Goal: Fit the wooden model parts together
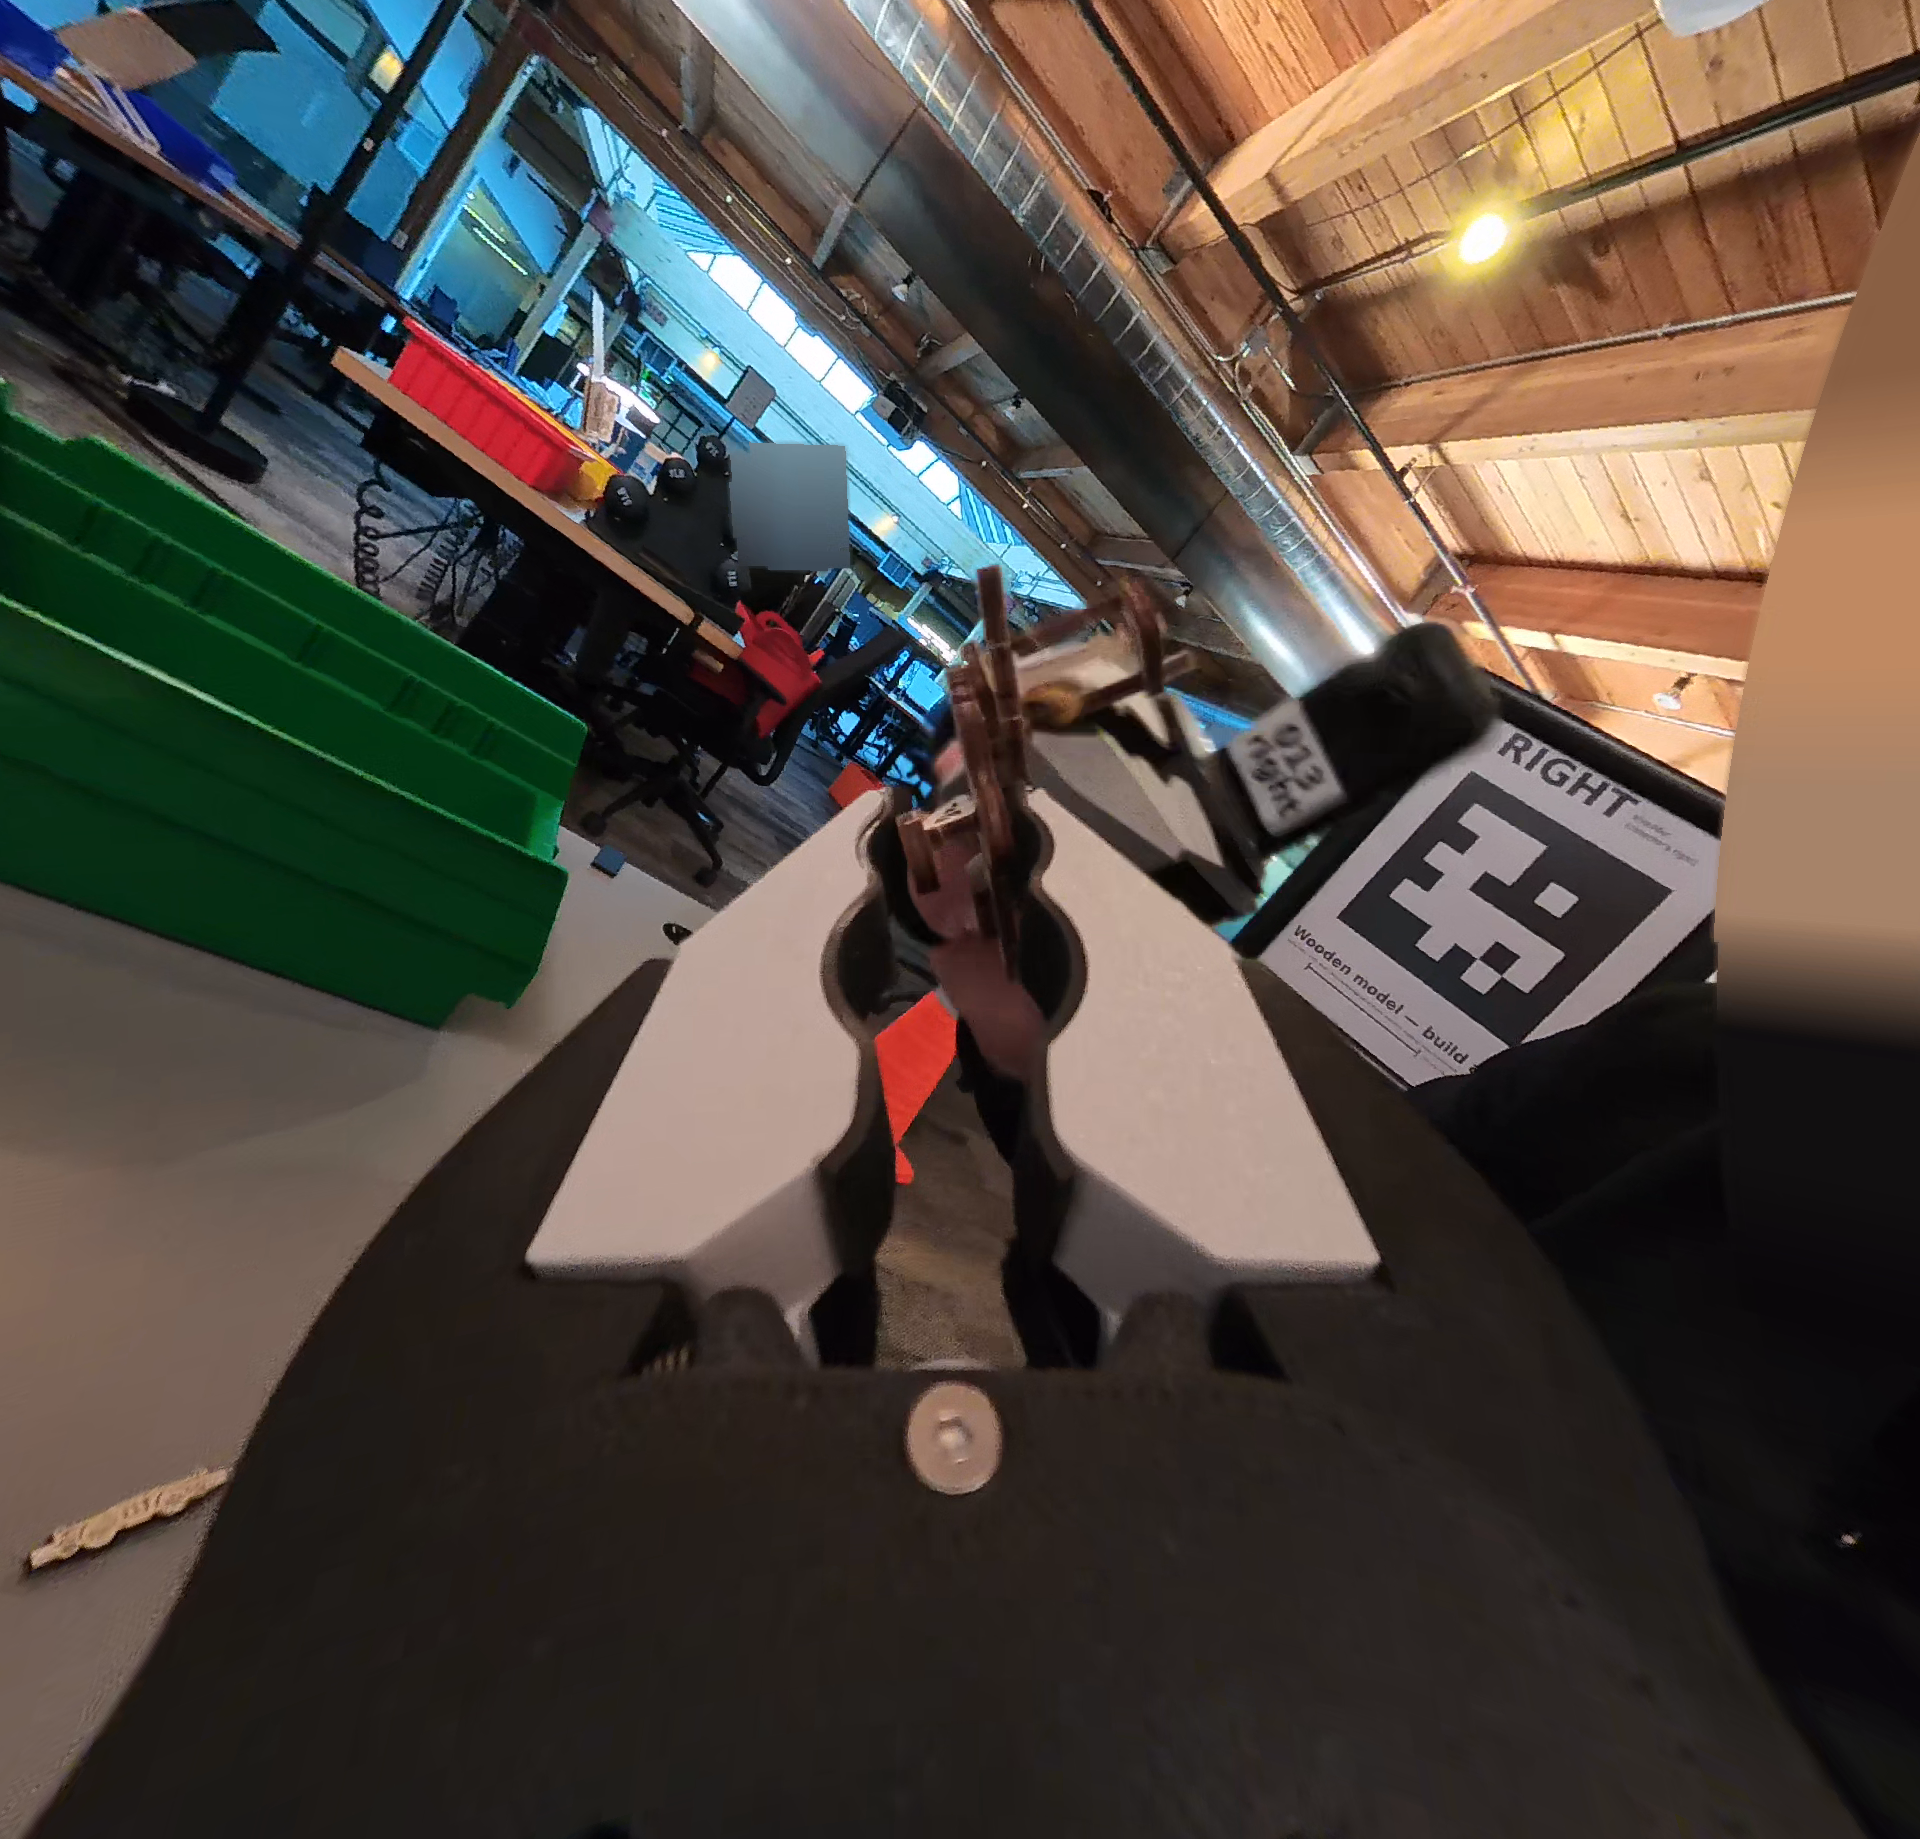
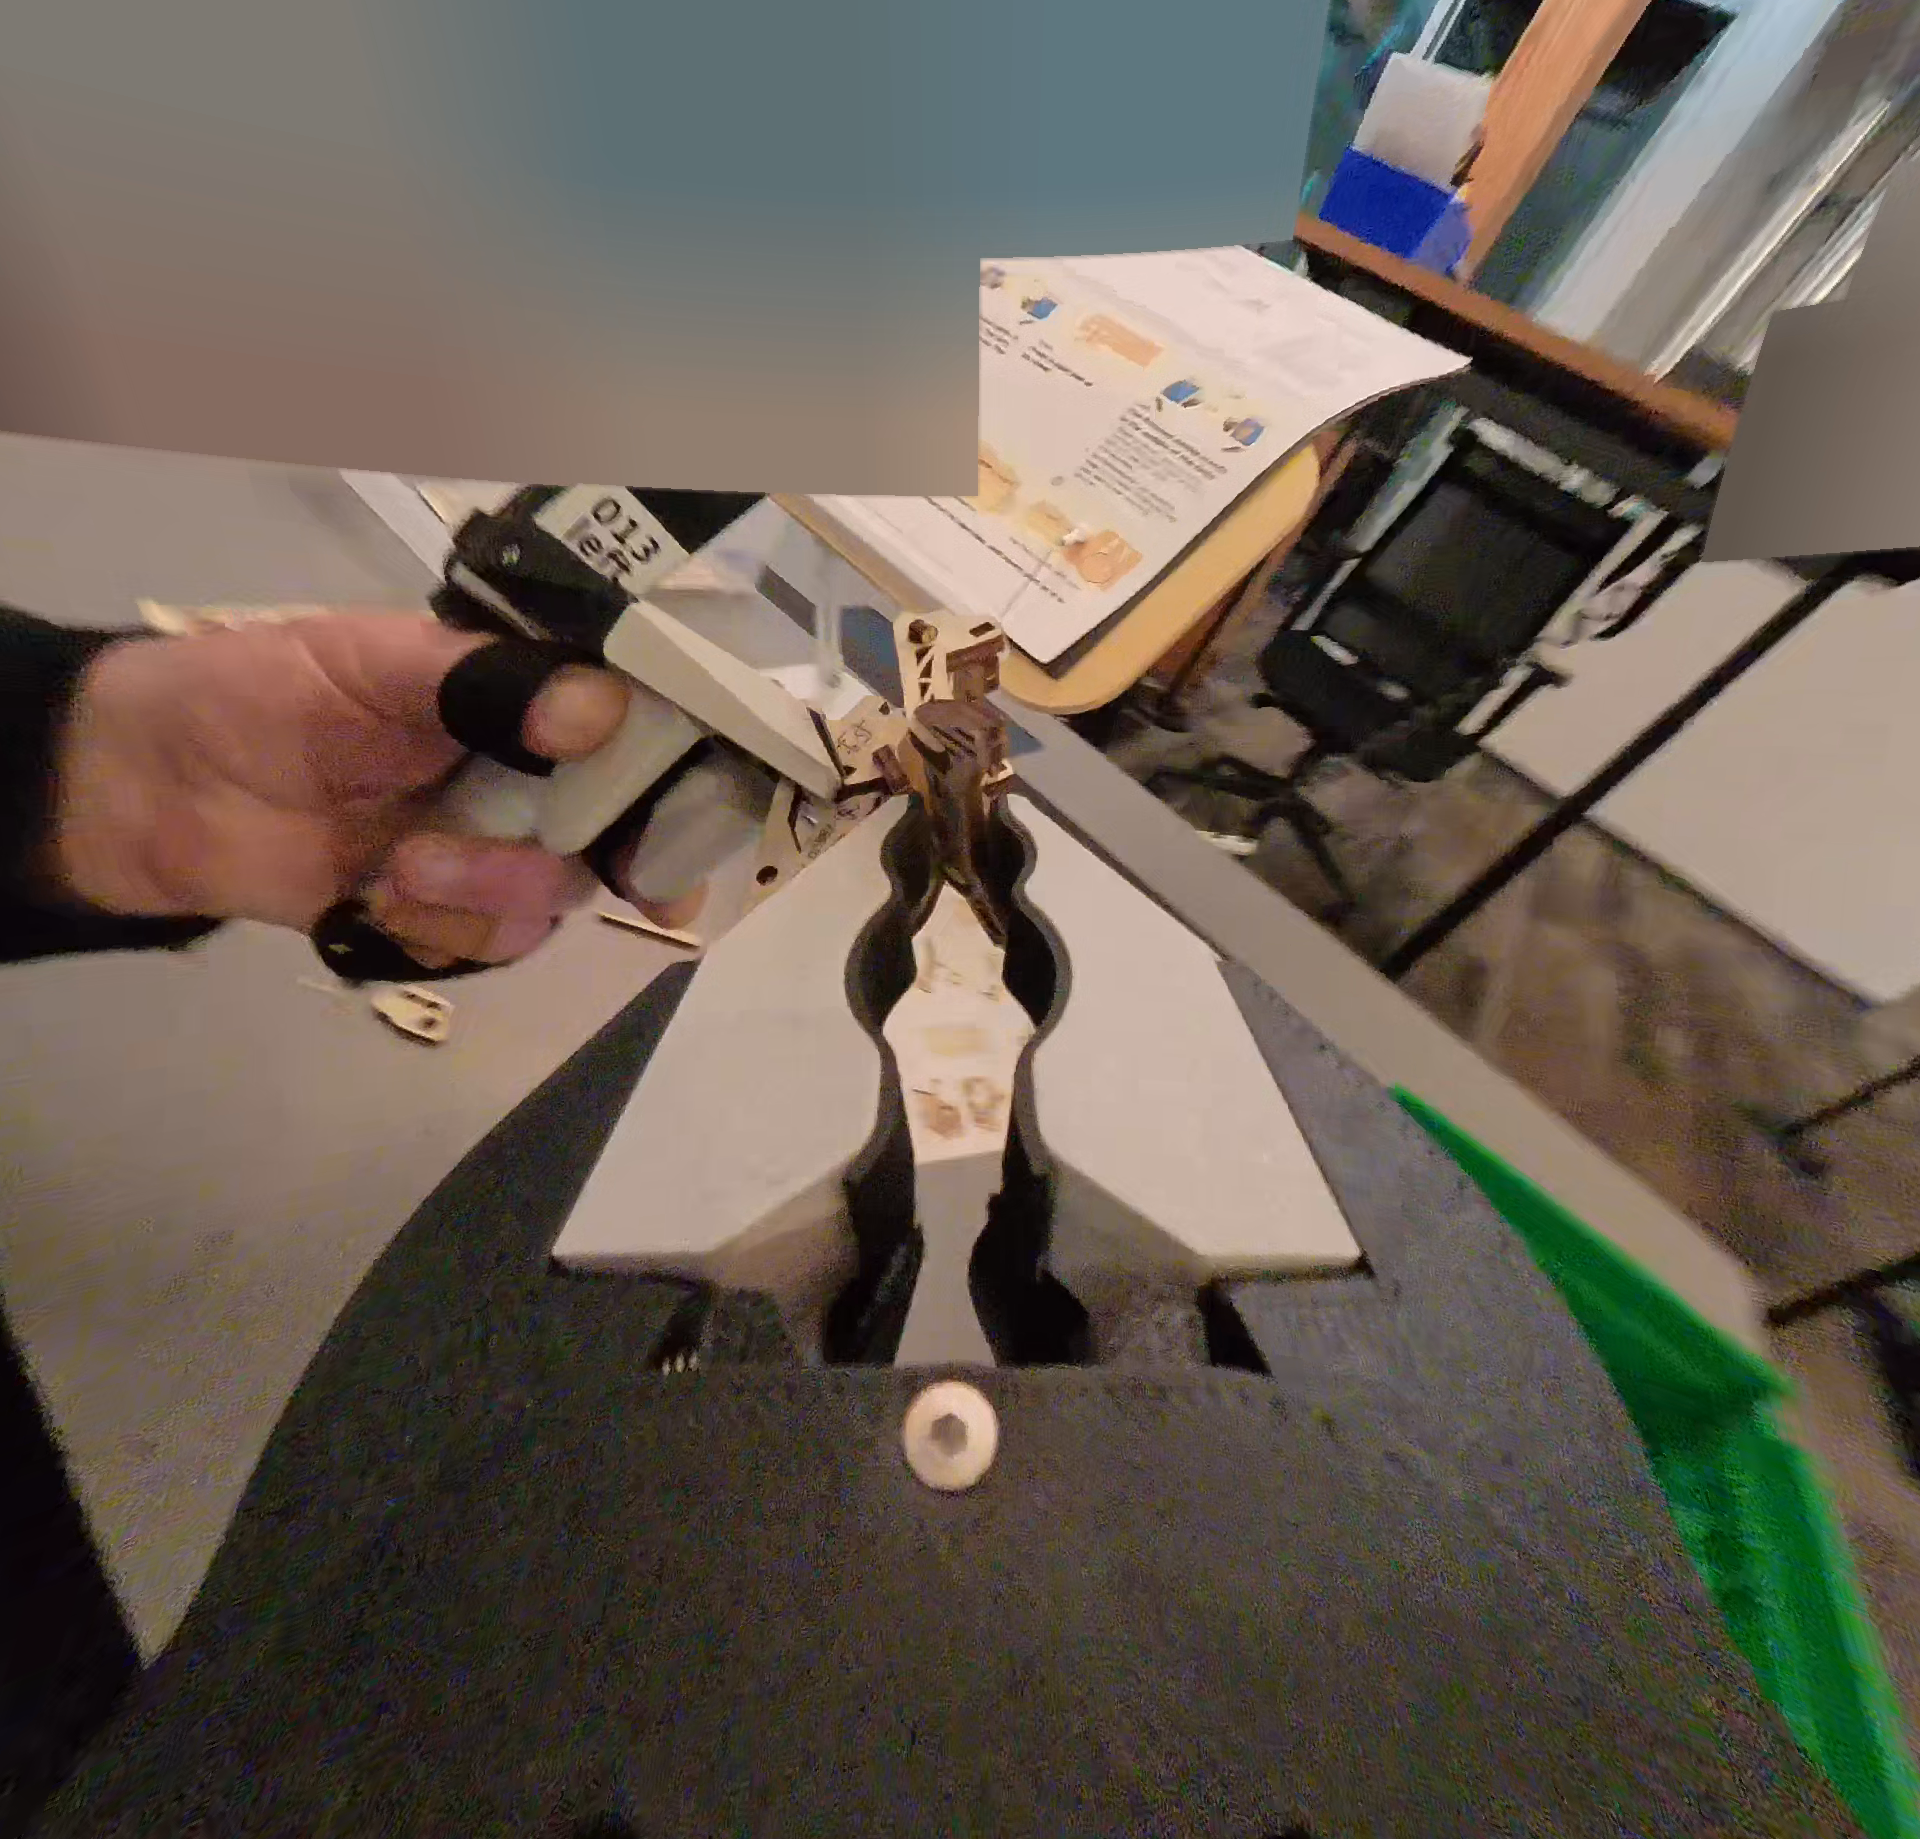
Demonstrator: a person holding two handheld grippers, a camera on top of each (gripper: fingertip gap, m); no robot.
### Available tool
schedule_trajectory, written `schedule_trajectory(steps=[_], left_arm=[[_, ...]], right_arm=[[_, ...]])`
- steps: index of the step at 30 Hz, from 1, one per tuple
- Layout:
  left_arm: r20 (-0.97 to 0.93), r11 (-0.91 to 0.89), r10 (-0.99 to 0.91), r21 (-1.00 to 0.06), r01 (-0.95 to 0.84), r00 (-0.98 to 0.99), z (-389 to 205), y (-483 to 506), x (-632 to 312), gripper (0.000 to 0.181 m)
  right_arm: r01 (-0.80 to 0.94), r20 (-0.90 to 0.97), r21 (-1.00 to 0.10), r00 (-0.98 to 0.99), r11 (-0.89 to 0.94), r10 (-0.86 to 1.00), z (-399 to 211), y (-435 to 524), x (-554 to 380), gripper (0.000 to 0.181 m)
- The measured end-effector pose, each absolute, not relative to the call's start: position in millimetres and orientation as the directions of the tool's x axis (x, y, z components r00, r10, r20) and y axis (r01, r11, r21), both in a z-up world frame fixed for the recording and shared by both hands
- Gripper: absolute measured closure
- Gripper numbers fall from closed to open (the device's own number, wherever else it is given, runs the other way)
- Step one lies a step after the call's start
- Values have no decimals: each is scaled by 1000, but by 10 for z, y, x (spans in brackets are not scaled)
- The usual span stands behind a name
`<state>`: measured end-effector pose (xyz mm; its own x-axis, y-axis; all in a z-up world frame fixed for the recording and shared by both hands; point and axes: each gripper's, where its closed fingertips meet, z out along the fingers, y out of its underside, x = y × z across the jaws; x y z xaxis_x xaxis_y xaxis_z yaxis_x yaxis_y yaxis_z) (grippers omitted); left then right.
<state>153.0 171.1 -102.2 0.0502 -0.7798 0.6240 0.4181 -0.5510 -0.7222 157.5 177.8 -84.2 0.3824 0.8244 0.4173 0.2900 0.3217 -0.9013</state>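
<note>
Nearest the lens in each wrist view is the gripper's black body with a silver screw, then its two pale grey fingers. The left gripper has its jaws drawn close and clenched on a dark wooden piece that stands up out of the tips. The right gripper is likewise closed on a thin wooden part, a narrow wavy gap remaining behind the tips. The two held parts meet in the air above the table, and in the right wrist view they join into one small wooden model. A hand with black finger straps grips the left gripper's handle.

Loose wooden pieces lie on the grey table, another beside the left gripper. Stacked green bins stand at the table's edge. An open instruction booklet rests on a stand behind the model. A black-and-white marker card rides on the right gripper. Beyond are desks, a red bin, office chairs and a timber ceiling with a silver duct.
</note>
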Motion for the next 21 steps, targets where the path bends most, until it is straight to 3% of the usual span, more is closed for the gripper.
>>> schedule_trajectory(steps=[3, 7, 12, 21], left_arm=[[640, -558, -767, -704, 439, 50, -1037, 1745, 1511, 165], [627, -547, -777, -719, 429, 60, -1041, 1739, 1512, 165], [619, -537, -783, -720, 440, 58, -1033, 1745, 1506, 164], [614, -560, -789, -714, 420, -9, -1035, 1691, 1538, 164]], right_arm=[[431, 609, -783, 378, 449, 698, -860, 1789, 1536, 177], [430, 612, -779, 363, 456, 702, -863, 1799, 1529, 177], [351, 488, -862, 379, 366, 786, -870, 1858, 1545, 172], [411, 561, -807, 315, 424, 765, -905, 1794, 1549, 171]])
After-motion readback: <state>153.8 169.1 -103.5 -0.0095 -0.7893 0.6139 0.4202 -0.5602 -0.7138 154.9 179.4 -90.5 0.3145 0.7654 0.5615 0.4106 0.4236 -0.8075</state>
